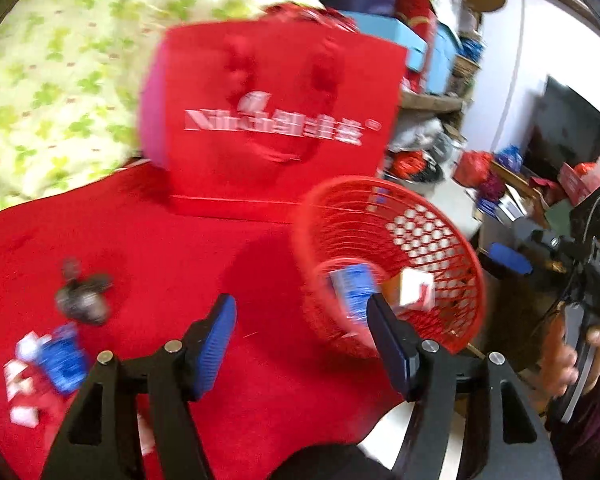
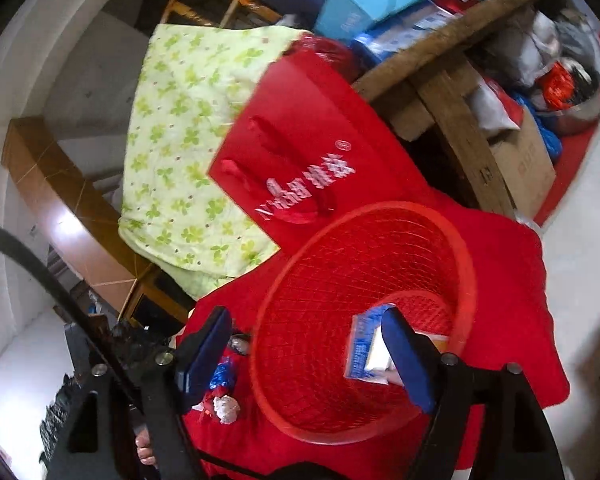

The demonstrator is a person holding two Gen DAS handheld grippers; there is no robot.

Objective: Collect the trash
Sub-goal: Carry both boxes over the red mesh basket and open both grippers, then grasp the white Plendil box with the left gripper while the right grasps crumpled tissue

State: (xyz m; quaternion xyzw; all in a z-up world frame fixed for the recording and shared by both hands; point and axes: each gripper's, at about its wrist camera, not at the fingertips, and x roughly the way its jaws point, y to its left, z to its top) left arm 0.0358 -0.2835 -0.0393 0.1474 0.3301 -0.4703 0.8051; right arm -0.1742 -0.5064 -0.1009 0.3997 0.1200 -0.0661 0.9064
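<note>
trash partly collected: a blue packet [image 1: 354,286] and white carton [image 1: 416,288] lie in the red basket [image 1: 456,248], crumpled wrappers [image 1: 56,356] remain on the red cloth [image 1: 204,264]; left gripper [image 1: 302,344] and right gripper [image 2: 306,354] both gape empty.

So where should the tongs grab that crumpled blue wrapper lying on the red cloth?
Probably the raised crumpled middle of the blue wrapper, coming down from above. It lies low on the red cloth with white scraps close beside it, so a sideways approach would likely push those around. The left tongs are open with nothing between them.
</note>
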